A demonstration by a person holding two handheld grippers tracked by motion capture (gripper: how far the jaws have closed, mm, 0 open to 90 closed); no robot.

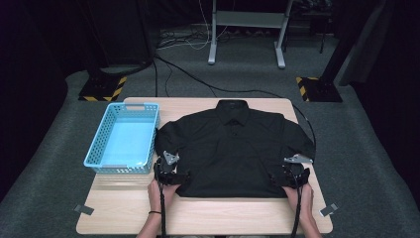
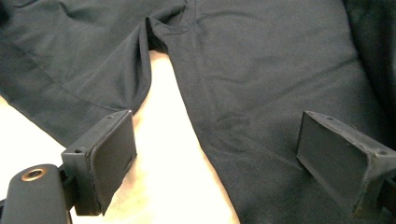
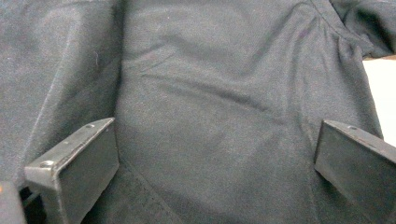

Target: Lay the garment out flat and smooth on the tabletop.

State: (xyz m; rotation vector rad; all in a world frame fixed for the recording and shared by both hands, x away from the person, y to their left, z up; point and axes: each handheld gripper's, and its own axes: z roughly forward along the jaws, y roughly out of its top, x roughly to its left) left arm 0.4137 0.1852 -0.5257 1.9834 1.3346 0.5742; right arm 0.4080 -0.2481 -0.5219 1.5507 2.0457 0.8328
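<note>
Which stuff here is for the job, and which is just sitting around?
In use: black shirt, left gripper, right gripper, both open at its bottom corners.
Just lying about: blue basket, tape pieces on table.

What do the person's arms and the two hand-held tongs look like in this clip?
Both forearms are bare, with a dark band on the left wrist. The left tongs and right tongs are black, each topped with a grey three-cornered plate and trailing a black cable. Their jaws are flat, rectangular black blocks.

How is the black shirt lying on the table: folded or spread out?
Spread out: the black shirt lies flat, collar at the far edge, both sleeves angled down beside its body.
</note>
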